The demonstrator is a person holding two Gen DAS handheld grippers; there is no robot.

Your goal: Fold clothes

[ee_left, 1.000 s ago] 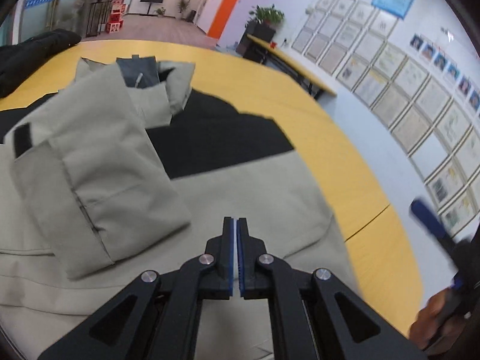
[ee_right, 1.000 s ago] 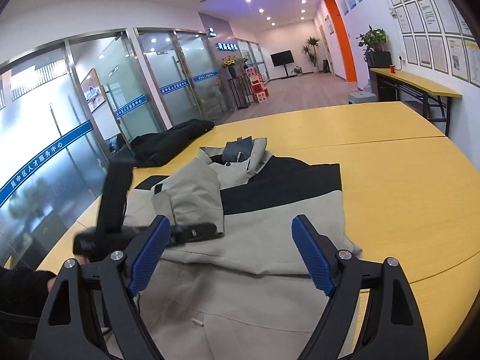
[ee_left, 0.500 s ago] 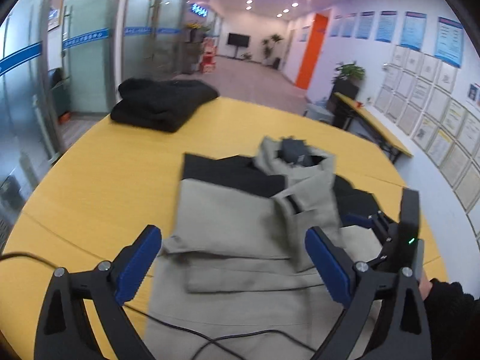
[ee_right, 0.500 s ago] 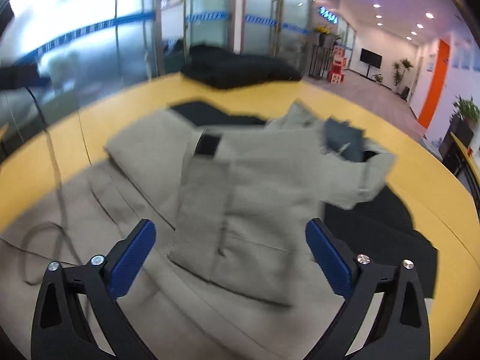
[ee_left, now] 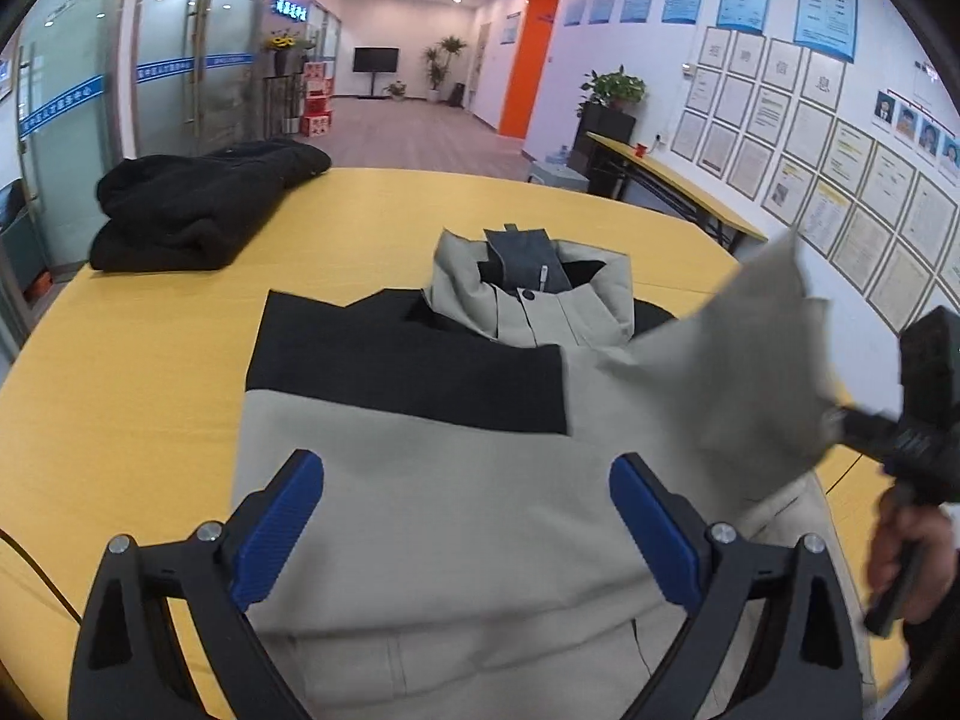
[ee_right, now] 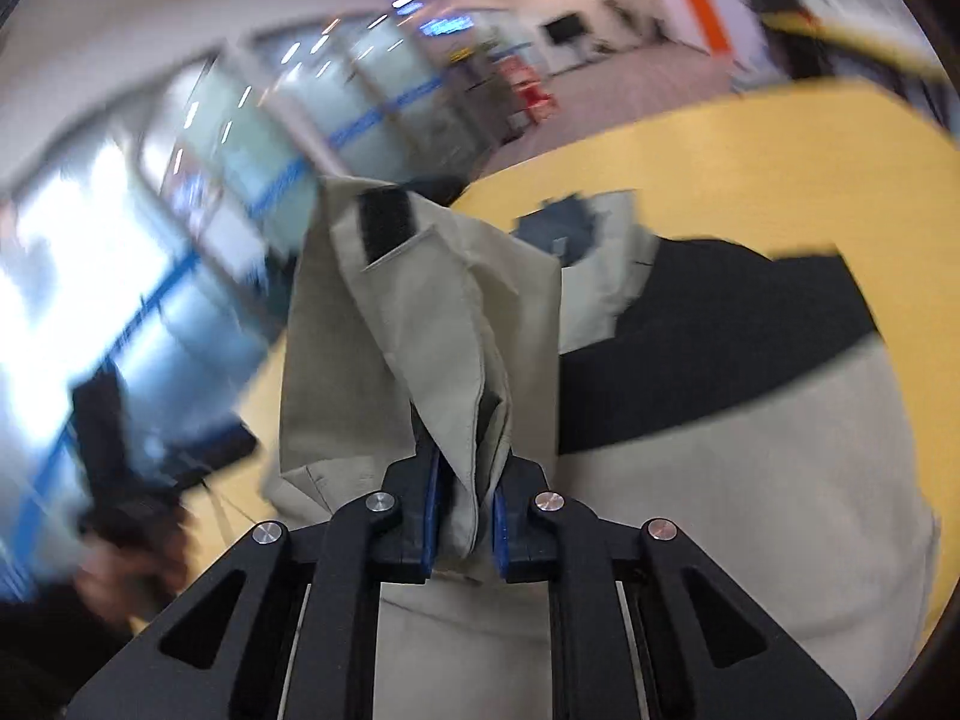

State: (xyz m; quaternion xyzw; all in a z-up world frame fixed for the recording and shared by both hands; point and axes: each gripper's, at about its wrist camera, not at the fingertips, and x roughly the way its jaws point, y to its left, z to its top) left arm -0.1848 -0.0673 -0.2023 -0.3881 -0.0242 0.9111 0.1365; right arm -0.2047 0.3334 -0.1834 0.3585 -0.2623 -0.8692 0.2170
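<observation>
My right hand-held gripper point(ee_right: 462, 516) is closing on the jacket's sleeve point(ee_right: 420, 324), the beige cloth bunched between its blue pads and lifted off the jacket point(ee_left: 456, 480). My left hand-held gripper point(ee_left: 465, 531) hangs with jaws wide apart above the jacket's near hem, gripping nothing. The jacket lies flat on the yellow tabletop point(ee_left: 150, 360), collar away from me, and beyond its left shoulder sits a black garment point(ee_left: 198, 216).

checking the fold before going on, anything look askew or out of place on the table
One thing: the jacket's beige sleeve is lifted off the table, bunched between the closing jaws of the right hand-held gripper, not flat. Otherwise the jacket lies flat.
</observation>
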